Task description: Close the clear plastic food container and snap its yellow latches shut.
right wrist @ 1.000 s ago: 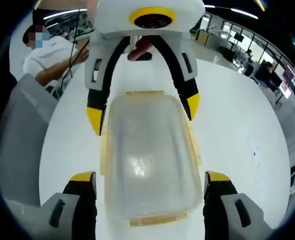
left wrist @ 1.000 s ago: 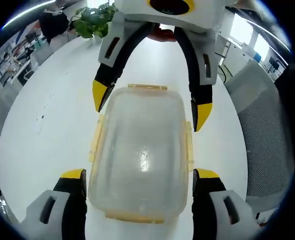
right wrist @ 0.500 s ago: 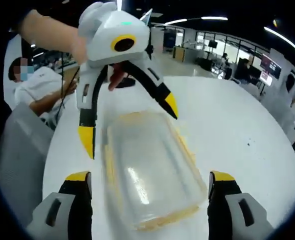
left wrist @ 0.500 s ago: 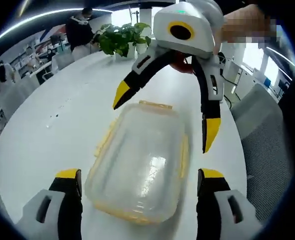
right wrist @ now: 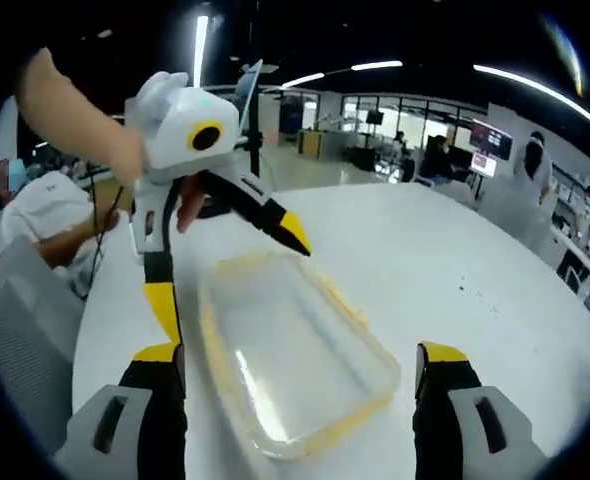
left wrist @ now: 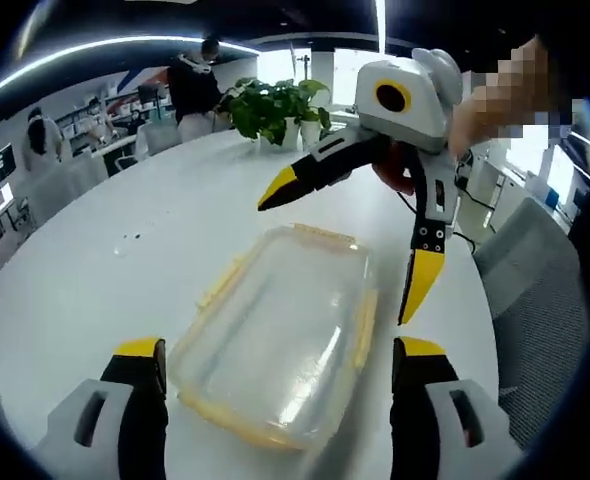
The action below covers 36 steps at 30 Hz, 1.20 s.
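The clear rectangular plastic container (left wrist: 275, 340) with yellow latches (left wrist: 363, 328) lies lidded on the white round table (left wrist: 125, 270) between both tools — left tool (left wrist: 275, 365), right tool (right wrist: 300, 372), each spread wide. Lower squarely and press each latch flat.

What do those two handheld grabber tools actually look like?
Each gripper is a white plastic body with a yellow-ringed round front. Two curved black jaws with white side panels fork out from it and end in pointed yellow tips. You see the right gripper in the left gripper view, the left gripper in the right gripper view. A dark cable trails behind the right one.
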{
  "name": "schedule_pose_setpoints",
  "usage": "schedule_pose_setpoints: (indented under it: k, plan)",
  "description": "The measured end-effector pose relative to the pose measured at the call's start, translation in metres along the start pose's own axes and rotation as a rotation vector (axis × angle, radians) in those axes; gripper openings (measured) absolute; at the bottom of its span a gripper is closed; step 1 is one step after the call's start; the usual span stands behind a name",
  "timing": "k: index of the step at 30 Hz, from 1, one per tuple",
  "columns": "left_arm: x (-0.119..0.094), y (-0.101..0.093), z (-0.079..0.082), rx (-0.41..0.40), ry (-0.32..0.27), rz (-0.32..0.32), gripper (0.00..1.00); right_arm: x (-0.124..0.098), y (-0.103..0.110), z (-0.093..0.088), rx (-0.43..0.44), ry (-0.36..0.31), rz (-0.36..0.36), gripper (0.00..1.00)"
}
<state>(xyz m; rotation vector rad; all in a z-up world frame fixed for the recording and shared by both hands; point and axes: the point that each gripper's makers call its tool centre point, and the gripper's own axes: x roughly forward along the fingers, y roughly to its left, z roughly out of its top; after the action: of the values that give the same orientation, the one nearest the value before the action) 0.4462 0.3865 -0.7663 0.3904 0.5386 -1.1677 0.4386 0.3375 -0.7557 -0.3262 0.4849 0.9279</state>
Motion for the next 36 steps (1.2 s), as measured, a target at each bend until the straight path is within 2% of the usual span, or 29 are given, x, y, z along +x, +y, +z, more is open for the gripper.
schedule_pose_setpoints:
  k: [4,7,9,16,26,33,36]
  plan:
    - [-0.006,0.003,0.006,-0.016,-0.063,0.051,0.94,-0.004,0.001,-0.005,0.024,-0.009,-0.029,0.96]
    - [-0.008,0.006,0.003,-0.024,-0.069,0.081,0.95,-0.008,-0.005,-0.005,0.038,-0.026,-0.08,0.95]
    - [-0.009,0.005,0.004,-0.047,-0.092,0.089,0.95,-0.011,-0.008,-0.002,0.082,-0.051,-0.112,0.95]
    - [-0.01,-0.001,-0.004,-0.078,-0.083,0.092,0.93,-0.012,0.001,-0.006,0.089,-0.053,-0.125,0.92]
    - [-0.021,-0.003,0.002,-0.099,-0.121,0.116,0.92,-0.019,0.001,-0.007,0.114,-0.059,-0.14,0.92]
    - [-0.028,-0.002,0.007,-0.13,-0.174,0.14,0.92,-0.029,-0.004,-0.005,0.191,-0.108,-0.171,0.92]
    - [-0.029,-0.004,0.003,-0.147,-0.174,0.141,0.91,-0.035,0.0,0.0,0.217,-0.147,-0.184,0.9]
